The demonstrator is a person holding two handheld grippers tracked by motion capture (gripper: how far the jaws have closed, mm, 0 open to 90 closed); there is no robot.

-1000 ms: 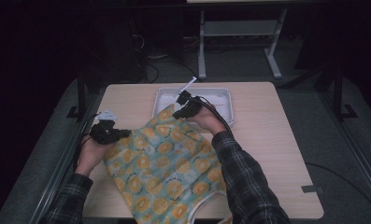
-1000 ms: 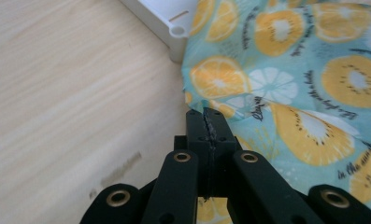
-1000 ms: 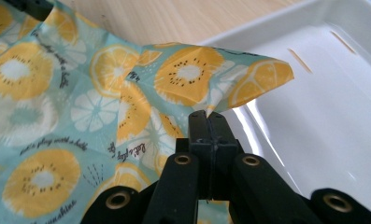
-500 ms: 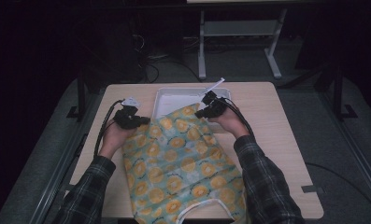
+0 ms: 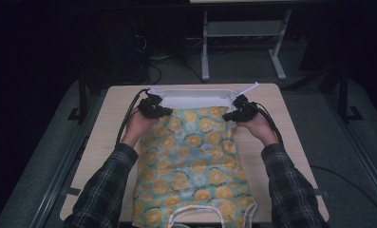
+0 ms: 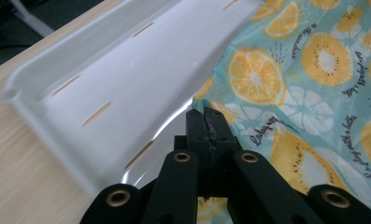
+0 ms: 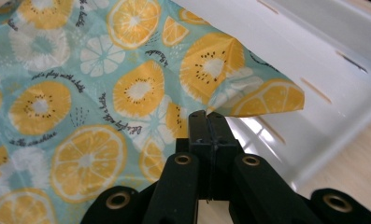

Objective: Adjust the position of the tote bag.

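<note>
— Where the white tray (image 5: 195,97) sits, what lies beside it?
— Fruit-print cloth (image 5: 191,166), far edge overlapping tray; left gripper (image 5: 154,110) and right gripper (image 5: 237,113) each clamp a corner.

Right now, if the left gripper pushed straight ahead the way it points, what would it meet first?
Most likely the white tray. The left gripper, shut on the fruit-print cloth's corner, points across the tray's inner floor toward its far wall; how high it rides is hard to judge.

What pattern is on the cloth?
Orange and lemon slices on teal cloth, clearest in the right gripper view.
</note>
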